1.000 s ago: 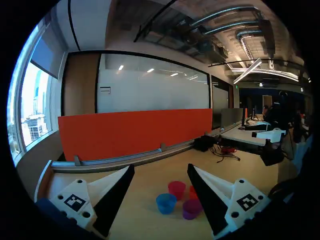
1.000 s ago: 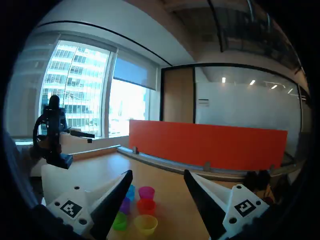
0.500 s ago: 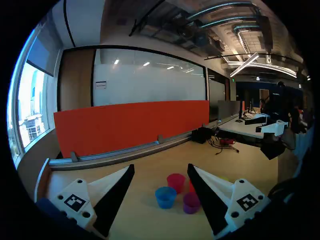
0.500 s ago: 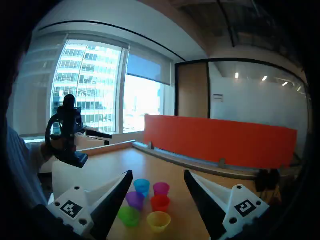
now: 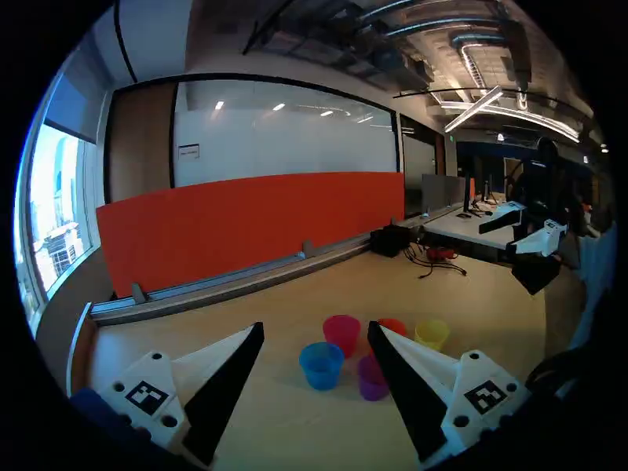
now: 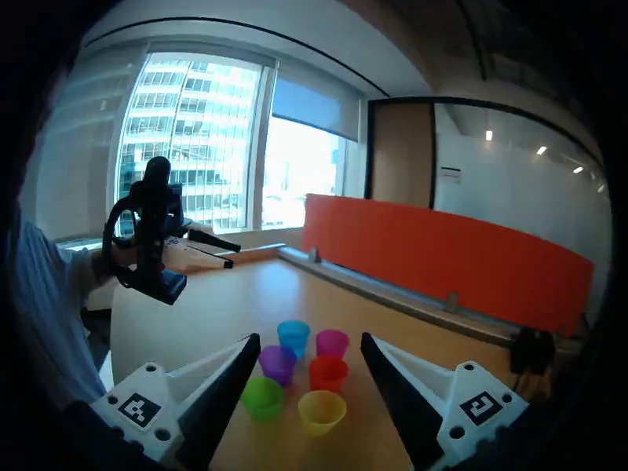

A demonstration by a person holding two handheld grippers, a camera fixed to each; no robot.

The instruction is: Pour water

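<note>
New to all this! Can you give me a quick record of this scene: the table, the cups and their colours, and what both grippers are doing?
Surface: wooden table
Cups: six, upright, in two rows of three
Colours: blue cup, pink cup, purple cup, red cup, green cup, yellow cup
Left gripper: open, empty
Right gripper: open, empty, pointed at the cups
Backdrop: orange divider

The left hand-held gripper and right hand-held gripper have white fingers, black inside, with square markers; the sleeve is pale blue.
</note>
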